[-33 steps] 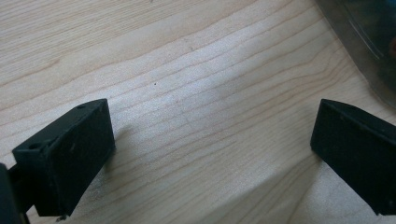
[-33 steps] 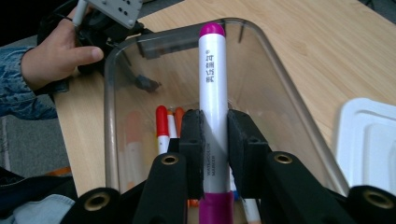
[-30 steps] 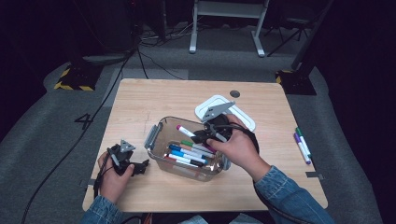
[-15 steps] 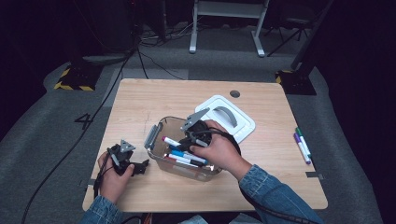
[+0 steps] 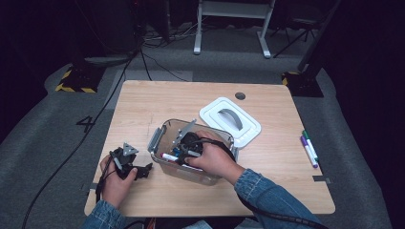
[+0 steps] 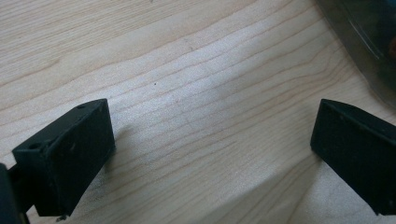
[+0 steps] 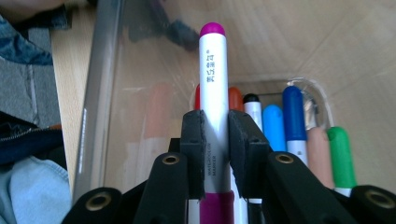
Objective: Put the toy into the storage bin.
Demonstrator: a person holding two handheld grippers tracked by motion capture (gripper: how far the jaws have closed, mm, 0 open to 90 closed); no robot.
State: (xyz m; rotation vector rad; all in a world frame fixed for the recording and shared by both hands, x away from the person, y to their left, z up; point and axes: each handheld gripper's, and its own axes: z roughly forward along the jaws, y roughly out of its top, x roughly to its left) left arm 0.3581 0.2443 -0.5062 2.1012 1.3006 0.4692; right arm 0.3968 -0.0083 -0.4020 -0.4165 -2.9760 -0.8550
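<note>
In the right gripper view my right gripper [image 7: 215, 128] is shut on a white marker [image 7: 213, 84] with a magenta cap, which stands up between the pads. It is held inside a clear plastic box [image 7: 102, 93], above several capped markers [image 7: 294, 116] lying on the box floor. From the high view, the right gripper [image 5: 184, 148] reaches down into the box [image 5: 210, 129] at the middle of the table. My left gripper [image 5: 143, 171] rests on the wood left of the box. Its jaws stand wide open over bare wood [image 6: 212, 135], with nothing between them.
The box's white lid [image 5: 230, 121] with a grey handle lies just behind and right of the box. Two markers [image 5: 309, 148] lie near the table's right edge. A corner of the box [image 6: 369, 32] shows at the top right of the left gripper view.
My right hand has moved left and down into the box with the marker, uncovering the white lid. The left hand has stayed put.
</note>
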